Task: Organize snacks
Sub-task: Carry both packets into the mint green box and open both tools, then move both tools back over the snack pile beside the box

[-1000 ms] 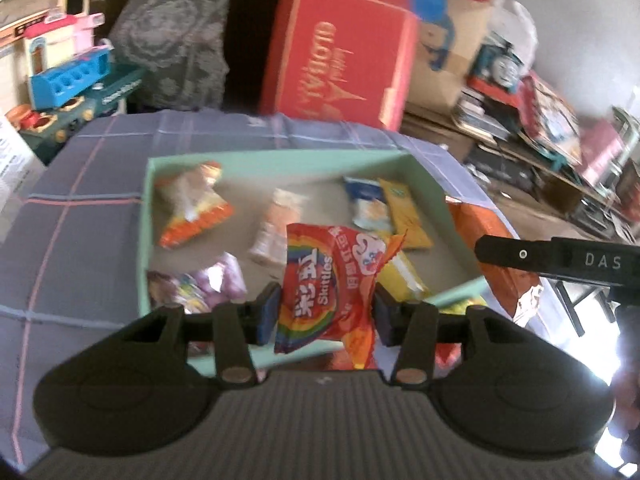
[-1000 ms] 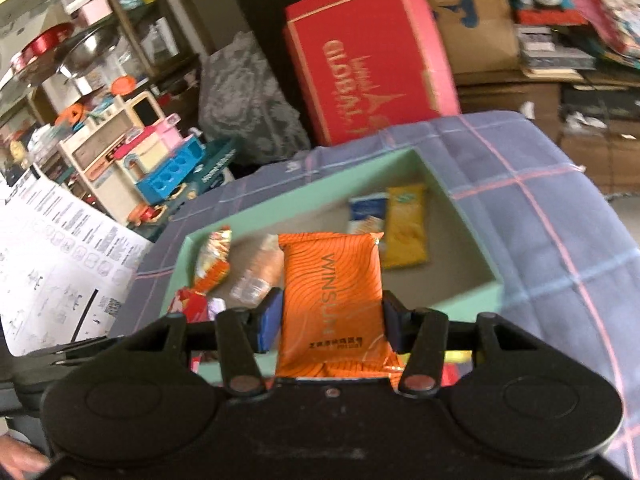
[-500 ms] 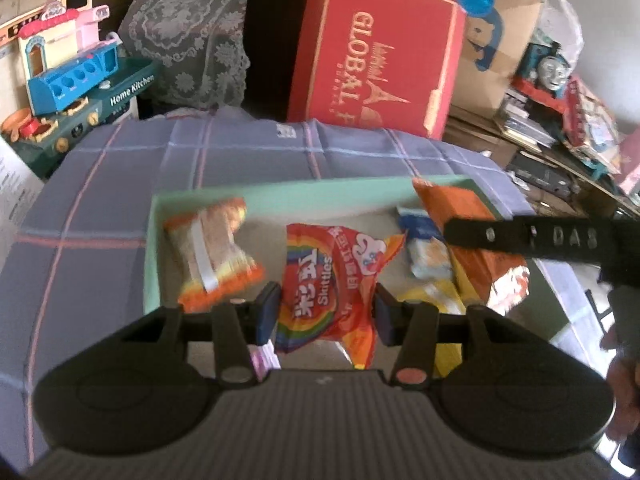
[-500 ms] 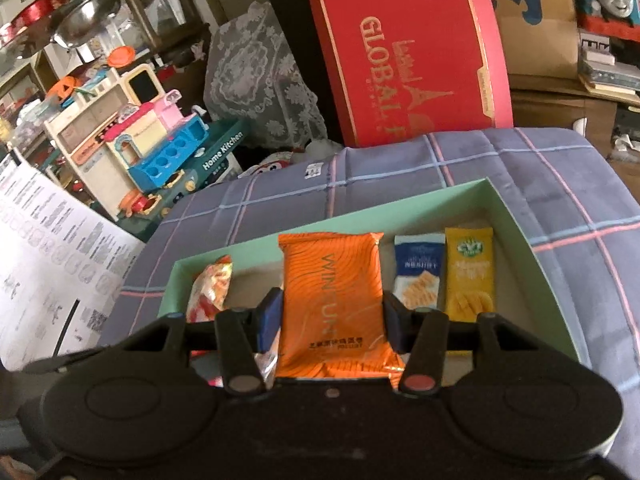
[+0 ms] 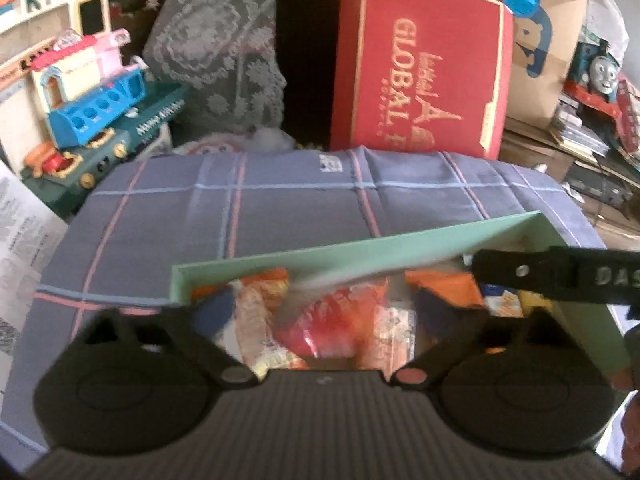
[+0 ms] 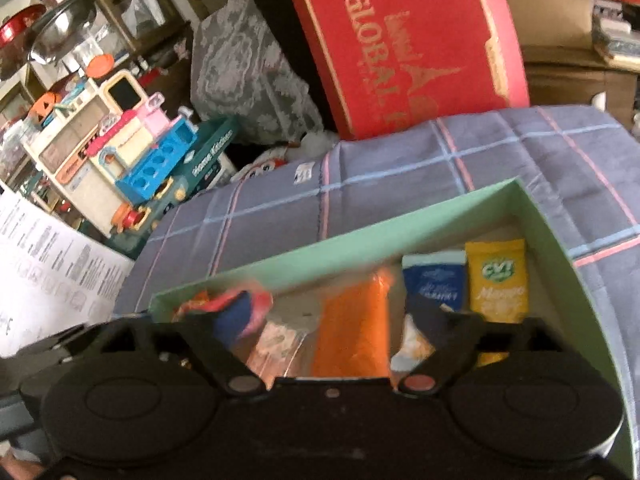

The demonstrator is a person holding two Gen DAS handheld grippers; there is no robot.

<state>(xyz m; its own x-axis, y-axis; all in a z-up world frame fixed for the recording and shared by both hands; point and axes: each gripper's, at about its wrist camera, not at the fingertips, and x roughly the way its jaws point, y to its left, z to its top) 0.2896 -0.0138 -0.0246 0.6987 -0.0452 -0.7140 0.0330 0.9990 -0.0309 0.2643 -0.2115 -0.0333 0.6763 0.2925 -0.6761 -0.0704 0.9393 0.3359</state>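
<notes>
A pale green box [image 5: 360,246] [image 6: 320,258] lies on a blue plaid cloth and holds several snack packets. My left gripper [image 5: 326,314] hangs over it with its jaws opening wide; the red Skittles bag [image 5: 324,330] lies blurred between them, free of the pads. In the right wrist view my right gripper [image 6: 334,318] is likewise opening, and the orange packet [image 6: 354,324] sits loose in the gap. A blue packet [image 6: 436,280] and a yellow mango packet [image 6: 498,280] lie at the box's right end. The right gripper's black finger [image 5: 560,280] crosses the left wrist view.
A red GLOBAL box [image 5: 424,68] [image 6: 408,44] leans behind the plaid cloth [image 5: 280,208]. A toy kitchen set [image 6: 132,152] and printed paper sheets [image 6: 44,268] stand to the left. Cardboard boxes and a toy train [image 5: 600,68] crowd the right.
Both grippers moved forward over the green box and dropped slightly. Their jaws went from shut on the Skittles bag and the orange packet to wide apart, letting both packets go.
</notes>
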